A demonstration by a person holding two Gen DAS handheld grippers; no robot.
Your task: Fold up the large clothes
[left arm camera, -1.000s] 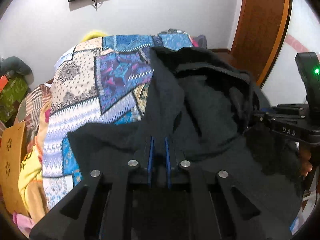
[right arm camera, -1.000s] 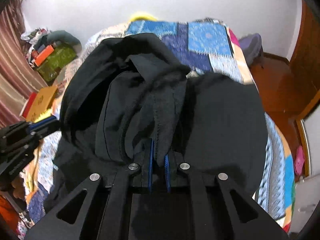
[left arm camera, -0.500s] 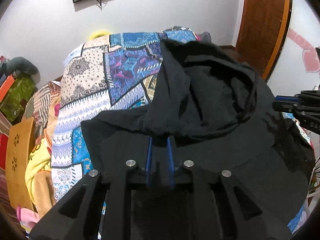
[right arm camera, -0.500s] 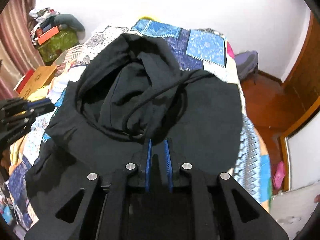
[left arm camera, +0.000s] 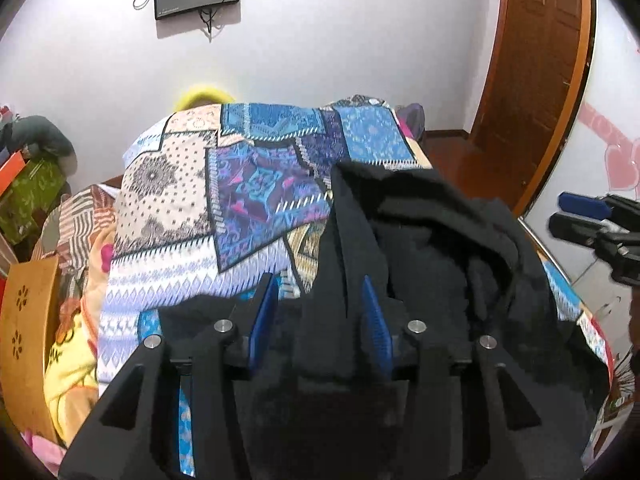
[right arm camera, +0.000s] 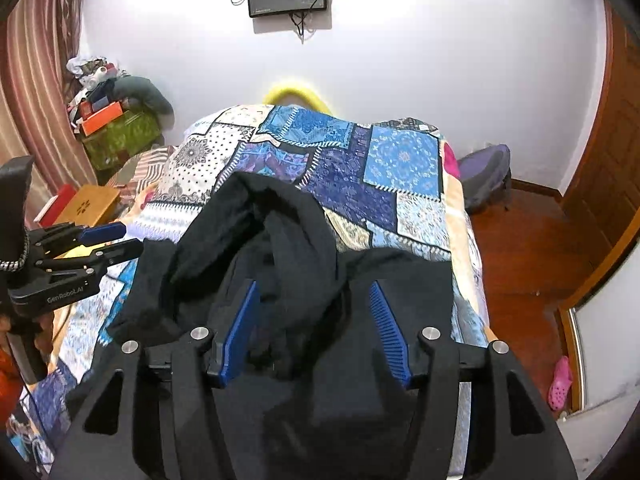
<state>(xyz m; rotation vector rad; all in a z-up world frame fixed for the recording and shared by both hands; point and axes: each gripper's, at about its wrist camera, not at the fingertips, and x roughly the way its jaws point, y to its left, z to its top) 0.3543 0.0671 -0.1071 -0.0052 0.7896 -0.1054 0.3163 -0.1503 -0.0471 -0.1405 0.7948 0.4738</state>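
A large black hoodie (left arm camera: 436, 264) lies on the patchwork bedspread (left arm camera: 240, 184), its hood bunched toward the far side. It also shows in the right wrist view (right arm camera: 288, 248). My left gripper (left arm camera: 318, 300) is open, its blue pads apart over the hoodie's near edge, holding nothing. My right gripper (right arm camera: 314, 312) is open too, pads wide apart above the hoodie. The left gripper appears at the left of the right wrist view (right arm camera: 108, 240), and the right gripper at the right of the left wrist view (left arm camera: 576, 216).
The bedspread (right arm camera: 360, 168) covers the bed up to the white wall. Boxes and clutter (right arm camera: 112, 124) stand at the left. A wooden door (left arm camera: 532, 80) and wooden floor (right arm camera: 516, 248) are on the right. A pink shoe (right arm camera: 560, 380) lies on the floor.
Both grippers have opened and let go of the hoodie. It now lies lower on the bed, and both grippers have pulled back and up.
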